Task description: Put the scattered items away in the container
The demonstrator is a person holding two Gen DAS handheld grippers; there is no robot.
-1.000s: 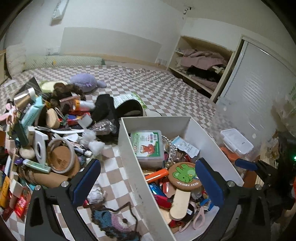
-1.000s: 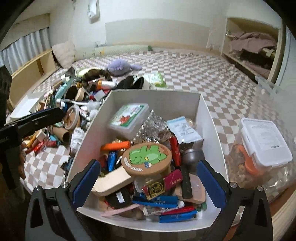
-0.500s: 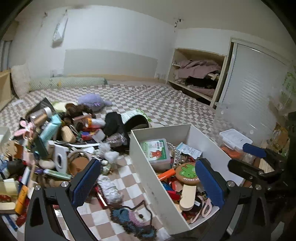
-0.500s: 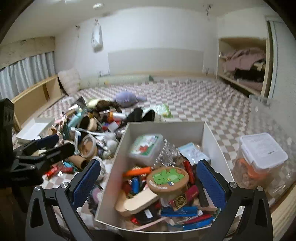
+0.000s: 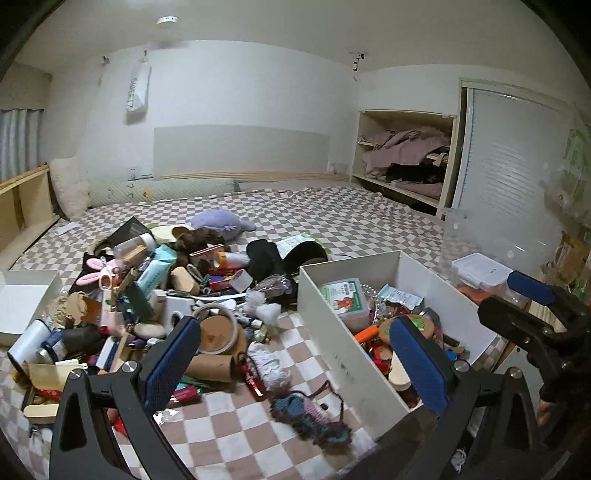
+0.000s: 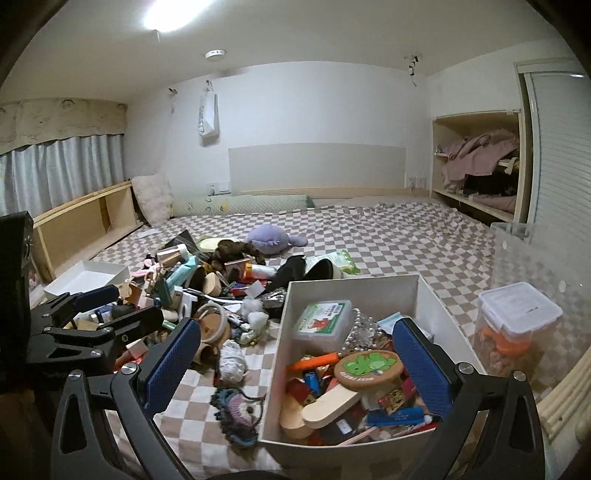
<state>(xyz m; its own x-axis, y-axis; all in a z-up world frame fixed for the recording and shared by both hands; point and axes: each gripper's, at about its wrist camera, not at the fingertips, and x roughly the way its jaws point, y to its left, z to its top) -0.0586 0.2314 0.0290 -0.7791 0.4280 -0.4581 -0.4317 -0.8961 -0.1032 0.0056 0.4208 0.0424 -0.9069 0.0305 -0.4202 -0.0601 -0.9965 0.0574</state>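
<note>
my left gripper: jaws apart, empty | my right gripper: jaws apart, empty | white box: near right, full | clutter pile: left

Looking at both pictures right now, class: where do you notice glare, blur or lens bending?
Right wrist view: a ceiling light flares white at the top, and the wardrobe edges bow outward. Left wrist view: no glare; the knitted piece near the box is smeared by blur, and the far wall curves.
</note>
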